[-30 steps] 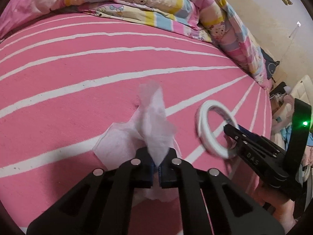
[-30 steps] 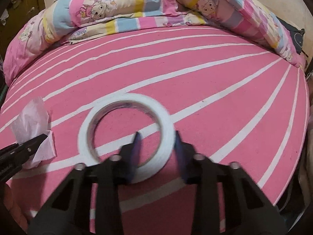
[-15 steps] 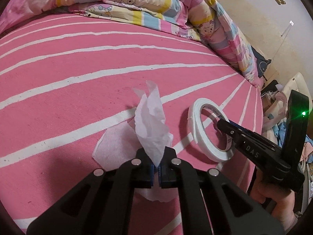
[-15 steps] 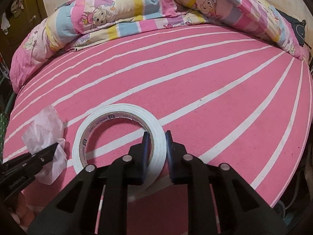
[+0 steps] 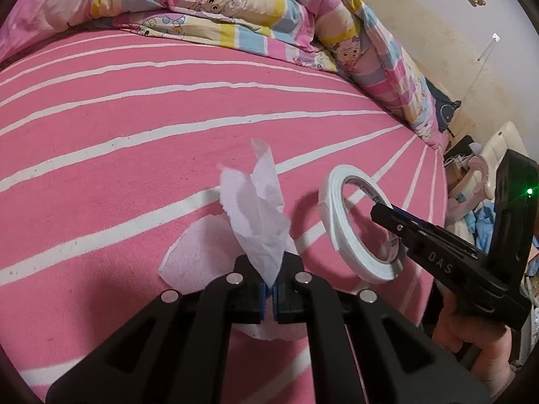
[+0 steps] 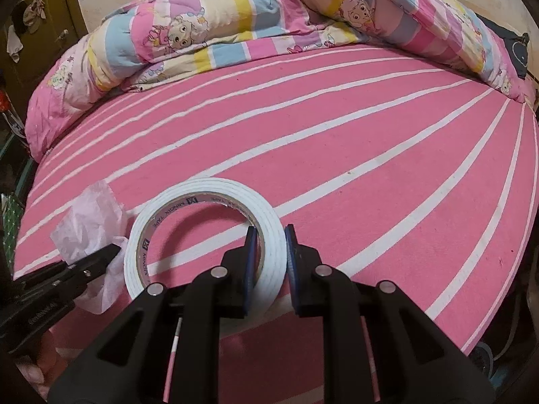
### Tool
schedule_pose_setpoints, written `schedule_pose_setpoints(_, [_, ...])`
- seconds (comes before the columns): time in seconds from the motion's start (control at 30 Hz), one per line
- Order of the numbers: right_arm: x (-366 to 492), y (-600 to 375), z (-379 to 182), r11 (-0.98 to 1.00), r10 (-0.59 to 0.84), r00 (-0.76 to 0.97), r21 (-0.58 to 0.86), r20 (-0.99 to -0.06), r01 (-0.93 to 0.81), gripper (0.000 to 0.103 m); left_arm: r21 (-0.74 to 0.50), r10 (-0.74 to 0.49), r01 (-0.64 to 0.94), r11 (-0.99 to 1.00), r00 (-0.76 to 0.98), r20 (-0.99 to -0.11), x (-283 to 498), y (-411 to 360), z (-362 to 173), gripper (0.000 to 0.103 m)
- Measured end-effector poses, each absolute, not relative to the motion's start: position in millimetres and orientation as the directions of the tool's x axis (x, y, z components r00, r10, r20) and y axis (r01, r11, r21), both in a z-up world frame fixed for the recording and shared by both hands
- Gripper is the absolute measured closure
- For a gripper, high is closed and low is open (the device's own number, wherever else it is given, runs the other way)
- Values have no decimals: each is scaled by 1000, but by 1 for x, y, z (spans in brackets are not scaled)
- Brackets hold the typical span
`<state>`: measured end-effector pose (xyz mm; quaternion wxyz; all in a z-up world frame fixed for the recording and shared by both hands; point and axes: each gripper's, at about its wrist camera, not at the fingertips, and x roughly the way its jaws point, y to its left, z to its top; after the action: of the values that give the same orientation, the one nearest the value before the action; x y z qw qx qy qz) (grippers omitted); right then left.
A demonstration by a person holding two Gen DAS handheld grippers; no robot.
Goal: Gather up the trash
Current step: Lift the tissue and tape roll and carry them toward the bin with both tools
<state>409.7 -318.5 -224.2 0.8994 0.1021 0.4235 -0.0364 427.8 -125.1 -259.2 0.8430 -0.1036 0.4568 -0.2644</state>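
Over the pink bed (image 6: 337, 155): your left claw (image 5: 268, 291) pinches a tissue (image 5: 259, 215), right claw (image 6: 267, 259) clamps a tape roll (image 6: 202, 235). Pickup done; next, carry both to a bin, none visible.

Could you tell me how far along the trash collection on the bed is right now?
Both pieces are picked up: the left gripper is shut on the tissue, and the right gripper clamps the tape roll, which hangs clear of the striped sheet. Left: dropping both somewhere; no bin is in view.
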Motion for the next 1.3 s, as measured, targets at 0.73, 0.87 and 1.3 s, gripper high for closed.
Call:
schedule_pose_setpoints(0.73, [212,-401,-126,919,-78,715,228,-695,322,86,-451,-681,529,719,406,-609,281,-225,-134,101])
schedule_pose_setpoints(0.87, [164,-437,-131,887,-124,704,239,-700,395,86,-470,-699,555,686,326,-636,247,-273,-141,101])
schedule_pose_setpoints(1.3, [50,-538,-203,769,-209,577,232,-789,596,86,-511,-657,589,627,48,-752,168,-416,-220,101])
